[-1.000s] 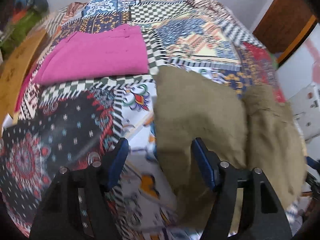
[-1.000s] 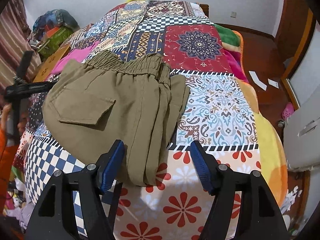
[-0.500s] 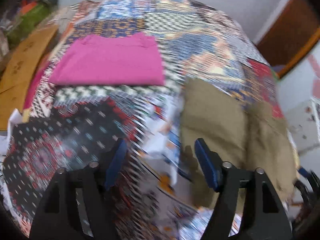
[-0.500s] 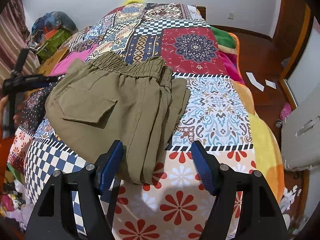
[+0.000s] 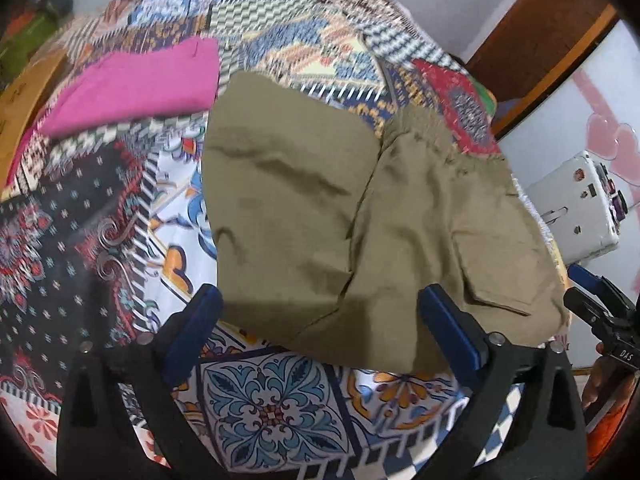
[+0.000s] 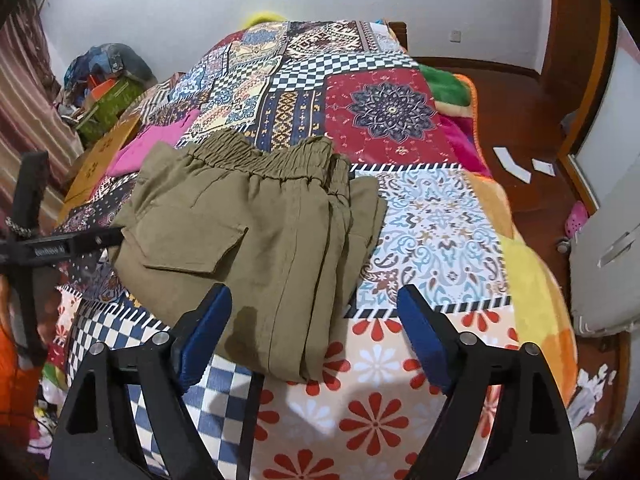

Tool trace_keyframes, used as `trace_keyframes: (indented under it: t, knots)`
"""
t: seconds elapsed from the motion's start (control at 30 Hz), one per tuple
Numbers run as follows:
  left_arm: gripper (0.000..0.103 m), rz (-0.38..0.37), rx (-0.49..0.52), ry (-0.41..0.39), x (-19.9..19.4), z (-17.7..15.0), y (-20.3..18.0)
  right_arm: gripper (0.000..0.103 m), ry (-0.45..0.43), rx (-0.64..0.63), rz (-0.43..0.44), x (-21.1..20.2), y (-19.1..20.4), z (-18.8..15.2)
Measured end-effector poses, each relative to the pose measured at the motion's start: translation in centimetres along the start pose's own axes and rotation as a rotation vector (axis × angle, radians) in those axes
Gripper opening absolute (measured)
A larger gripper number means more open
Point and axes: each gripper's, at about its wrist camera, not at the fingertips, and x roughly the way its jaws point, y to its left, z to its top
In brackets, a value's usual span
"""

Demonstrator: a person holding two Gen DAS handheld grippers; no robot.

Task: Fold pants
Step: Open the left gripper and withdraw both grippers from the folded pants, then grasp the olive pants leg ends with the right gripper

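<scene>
The olive pants point(image 5: 360, 220) lie folded in a thick bundle on the patchwork bed cover, back pocket and elastic waistband up; they also show in the right wrist view point(image 6: 256, 232). My left gripper point(image 5: 320, 312) is open and empty, hovering over the near edge of the bundle. My right gripper point(image 6: 314, 316) is open and empty, above the bundle's folded near end. The left tool point(image 6: 60, 246) shows at the pants' left edge in the right wrist view.
A folded pink garment point(image 5: 140, 84) lies on the bed beyond the pants, also in the right wrist view point(image 6: 160, 140). The bed cover point(image 6: 420, 220) ends at the right over a wooden floor. A white cabinet point(image 5: 576, 208) and clutter point(image 6: 104, 92) flank the bed.
My left gripper has swung right and nearer, so the pants now fill its view. The right gripper has drawn back and up slightly. The pants lie as before.
</scene>
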Motion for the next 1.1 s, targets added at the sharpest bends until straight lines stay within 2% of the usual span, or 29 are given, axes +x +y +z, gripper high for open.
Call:
trace_keyframes:
  t: [0.17,0.43,0.5,0.67,0.73,0.83,0.97,1.1]
  knots:
    - [0.103,-0.057,-0.078,0.014,0.9,-0.1,1.2,0.082,0.057,0.012,-0.004,2.7,-0.1,0.0]
    - [0.103,-0.053,-0.084,0.009,1.9,0.7,0.7,0.082,0.109,0.101,0.116,4.5,-1.2,0.1]
    - [0.103,-0.05,-0.085,0.005,2.1,1.0,0.5,0.082,0.106,0.098,0.118,4.6,-1.1,0.0]
    - [0.103,-0.05,-0.083,-0.011,2.2,1.4,0.2,0.072,0.099,0.084,0.126,4.7,-0.5,0.5]
    - [0.1,-0.052,-0.087,-0.016,2.0,1.3,0.1,0.066,0.094,0.08,0.129,4.8,-0.4,0.6]
    - [0.09,-0.042,-0.067,-0.027,1.6,1.2,-0.6,0.059,0.081,0.075,0.12,4.6,-0.3,0.8]
    - [0.081,-0.04,-0.011,-0.012,1.5,0.9,-1.5,0.054,0.071,0.063,0.109,4.5,-0.3,1.0]
    - [0.063,-0.058,0.016,-0.013,0.9,0.8,-2.2,0.036,0.056,0.06,0.102,4.1,-0.4,1.3]
